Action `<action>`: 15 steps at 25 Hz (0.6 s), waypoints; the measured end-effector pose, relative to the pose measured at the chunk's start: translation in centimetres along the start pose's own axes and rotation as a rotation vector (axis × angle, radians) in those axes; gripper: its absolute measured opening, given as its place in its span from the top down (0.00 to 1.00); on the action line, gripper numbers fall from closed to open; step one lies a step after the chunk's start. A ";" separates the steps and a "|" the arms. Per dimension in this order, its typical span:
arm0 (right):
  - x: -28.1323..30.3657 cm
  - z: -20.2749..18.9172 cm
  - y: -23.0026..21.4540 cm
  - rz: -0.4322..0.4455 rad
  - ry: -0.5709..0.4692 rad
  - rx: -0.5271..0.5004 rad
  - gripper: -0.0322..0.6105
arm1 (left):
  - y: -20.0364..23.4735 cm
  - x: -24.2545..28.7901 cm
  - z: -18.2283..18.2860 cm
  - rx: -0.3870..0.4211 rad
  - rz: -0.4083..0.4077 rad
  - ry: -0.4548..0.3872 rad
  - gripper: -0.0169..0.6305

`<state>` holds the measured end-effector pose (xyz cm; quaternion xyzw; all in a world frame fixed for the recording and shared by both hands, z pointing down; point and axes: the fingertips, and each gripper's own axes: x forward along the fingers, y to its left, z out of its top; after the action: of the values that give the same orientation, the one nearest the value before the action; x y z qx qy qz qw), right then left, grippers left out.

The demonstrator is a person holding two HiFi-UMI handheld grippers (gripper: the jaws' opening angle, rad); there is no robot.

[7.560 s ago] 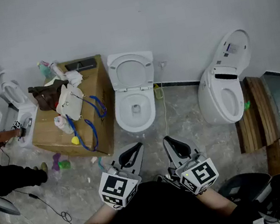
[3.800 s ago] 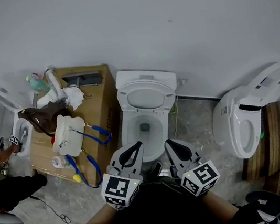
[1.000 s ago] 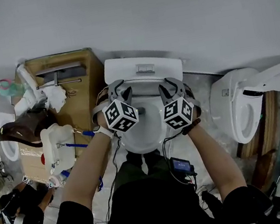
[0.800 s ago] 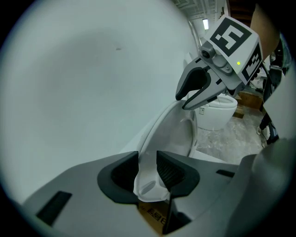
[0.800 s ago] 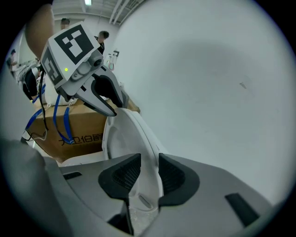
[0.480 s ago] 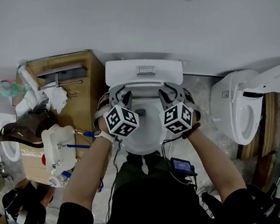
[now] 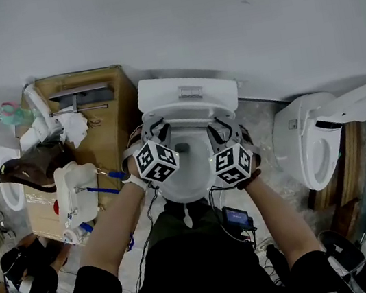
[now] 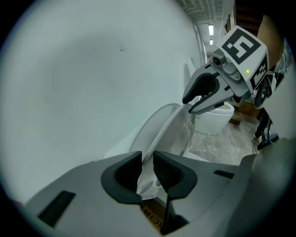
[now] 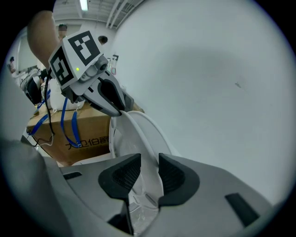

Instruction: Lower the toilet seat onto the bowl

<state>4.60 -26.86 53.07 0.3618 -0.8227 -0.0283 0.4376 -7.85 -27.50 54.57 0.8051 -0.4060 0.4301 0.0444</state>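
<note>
The white toilet seat (image 7: 186, 117) stands raised in front of the tank (image 7: 187, 94), above the bowl (image 7: 187, 176). My left gripper (image 7: 155, 129) is at the seat's left side and my right gripper (image 7: 225, 127) at its right side. In the left gripper view the seat's rim (image 8: 159, 132) runs between the jaws of the left gripper (image 8: 147, 163); they have just been closing and both pads now touch it. In the right gripper view the rim (image 9: 143, 134) fills the gap of the right gripper (image 9: 149, 172). Each gripper also appears in the other's view.
A cardboard box (image 7: 99, 125) piled with clutter stands hard against the toilet's left. A second toilet (image 7: 311, 142) with its lid up is at the right, beside wooden planks (image 7: 355, 169). The grey wall (image 7: 169, 19) is right behind the tank.
Both grippers have drawn a little away from the tank toward me, the right one more. In the earliest frames I was still standing back from the toilet.
</note>
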 end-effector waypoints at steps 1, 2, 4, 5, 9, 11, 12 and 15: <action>-0.2 -0.1 0.2 0.000 0.000 0.001 0.74 | -0.2 -0.1 -0.1 0.000 -0.004 0.000 0.84; -0.4 -0.2 0.4 0.001 -0.001 0.002 0.74 | -0.4 -0.3 -0.2 0.002 -0.008 0.000 0.84; -0.8 -0.4 0.9 0.003 0.000 0.002 0.74 | -0.8 -0.7 -0.5 -0.003 -0.016 -0.002 0.84; -1.0 -0.5 1.2 0.005 0.001 0.002 0.74 | -1.0 -0.9 -0.7 -0.012 -0.020 -0.003 0.84; -1.8 -0.8 2.2 0.017 0.010 0.002 0.74 | -1.9 -1.8 -1.3 -0.039 -0.026 -0.004 0.84; -2.2 -1.1 2.5 0.016 0.019 0.002 0.74 | -2.4 -2.1 -1.6 -0.039 -0.031 -0.005 0.84; -2.4 -1.3 2.7 0.012 0.024 0.002 0.74 | -2.7 -2.3 -1.8 -0.038 -0.036 -0.004 0.84; -2.8 -1.8 3.2 0.002 0.037 0.004 0.74 | -3.4 -3.0 -2.5 -0.034 -0.051 -0.004 0.84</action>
<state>5.08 -22.24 53.37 0.3622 -0.8148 -0.0192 0.4522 -8.00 -22.32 54.92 0.8151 -0.3926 0.4204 0.0686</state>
